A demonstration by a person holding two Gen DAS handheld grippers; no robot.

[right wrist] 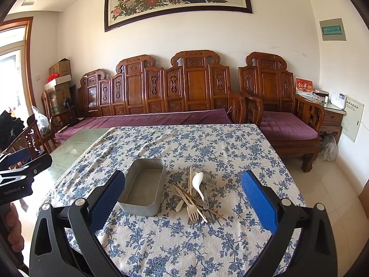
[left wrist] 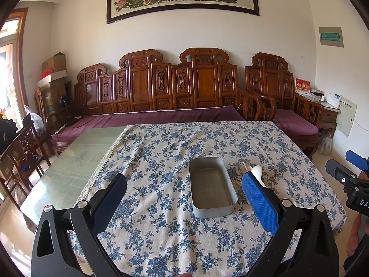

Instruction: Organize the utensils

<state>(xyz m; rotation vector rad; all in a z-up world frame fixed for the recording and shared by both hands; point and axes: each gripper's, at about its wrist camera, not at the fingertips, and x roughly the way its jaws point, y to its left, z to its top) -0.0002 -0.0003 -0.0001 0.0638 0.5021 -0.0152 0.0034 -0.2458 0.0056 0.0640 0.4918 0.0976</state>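
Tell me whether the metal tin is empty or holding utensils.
Empty: the metal tin shows only its bare floor, and the utensils lie piled on the tablecloth beside it.

table – floral tablecloth | on cloth – metal tray, utensil pile just beside

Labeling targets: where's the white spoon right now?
In the right wrist view the white spoon lies atop the utensil pile on the floral tablecloth, just right of the empty metal tin.
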